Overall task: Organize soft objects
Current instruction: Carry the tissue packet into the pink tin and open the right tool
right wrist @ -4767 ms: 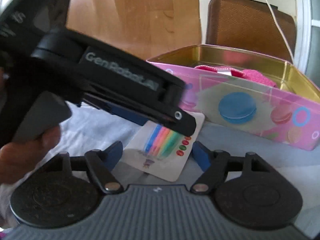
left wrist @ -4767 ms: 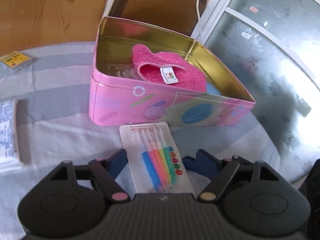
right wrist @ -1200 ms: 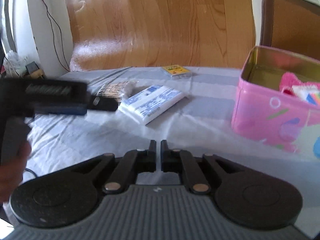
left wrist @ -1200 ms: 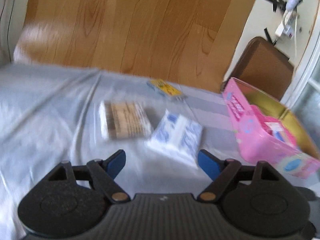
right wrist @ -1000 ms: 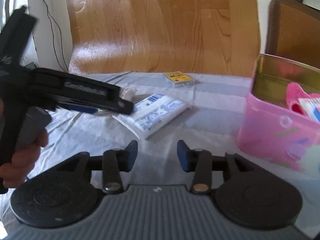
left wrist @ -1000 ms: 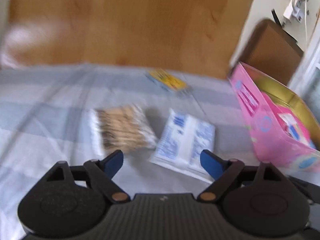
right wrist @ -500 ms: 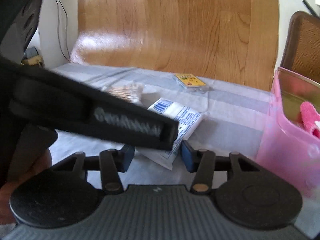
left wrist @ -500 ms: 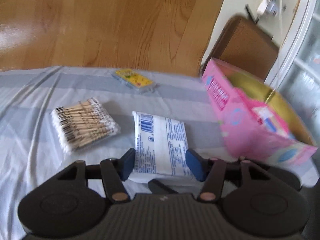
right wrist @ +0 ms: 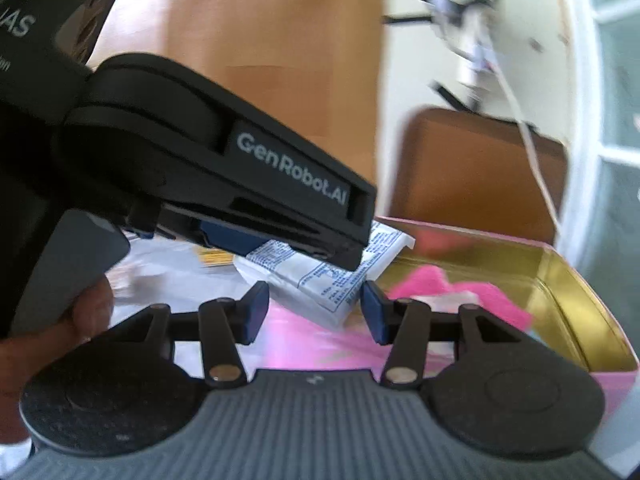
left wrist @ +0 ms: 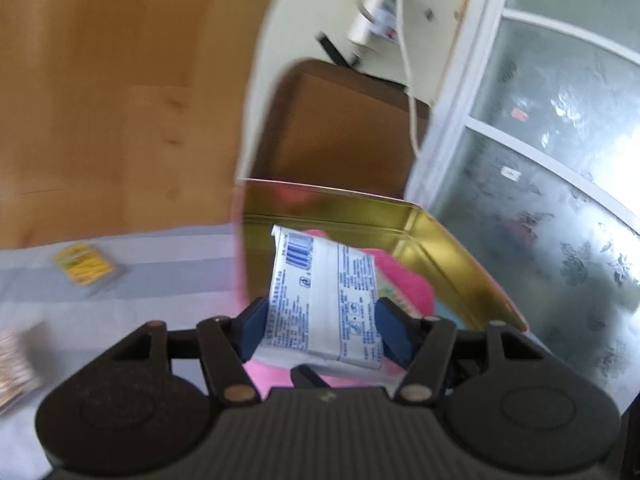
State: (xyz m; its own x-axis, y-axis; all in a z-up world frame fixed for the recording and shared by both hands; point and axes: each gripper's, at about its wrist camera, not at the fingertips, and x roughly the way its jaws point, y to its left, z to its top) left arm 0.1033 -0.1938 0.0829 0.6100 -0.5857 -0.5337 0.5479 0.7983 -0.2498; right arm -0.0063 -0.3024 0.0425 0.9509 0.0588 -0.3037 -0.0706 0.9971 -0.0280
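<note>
Left wrist view: the left tool point(left wrist: 322, 326) pinches the white pack point(left wrist: 322, 300) low in the middle of the frame, one blue pad against each long edge. Its jaws have just been opening a little, yet the pack sits between them and looks gripped. The pack hangs over the near wall of the pink tin point(left wrist: 460, 276), which fills the centre and right of the picture. To do this step well, I judge the pack should go further in past the near wall, come low over the pink cloth point(left wrist: 404, 280), and only then be let go, so it lies flat rather than catching the rim. The pack is soft, so a light squeeze should be enough. Inside the tin lies the pink cloth, with something pale and coloured under the pack, too blurred to name. At left, on the grey bench point(left wrist: 160, 280), a small yellow box point(left wrist: 82, 269) sits well apart from the tin, and a blurred bundle point(left wrist: 16, 360) shows at the lower left edge

Right wrist view: the right tool point(right wrist: 310, 312) stands spread and empty at lower centre, just in front of the pack point(right wrist: 320, 276). The left tool's black body point(right wrist: 224, 172) crosses from the upper left, a hand point(right wrist: 72, 320) holding it. The tin point(right wrist: 568, 280) at right shows gold walls and the cloth point(right wrist: 452, 284) inside
</note>
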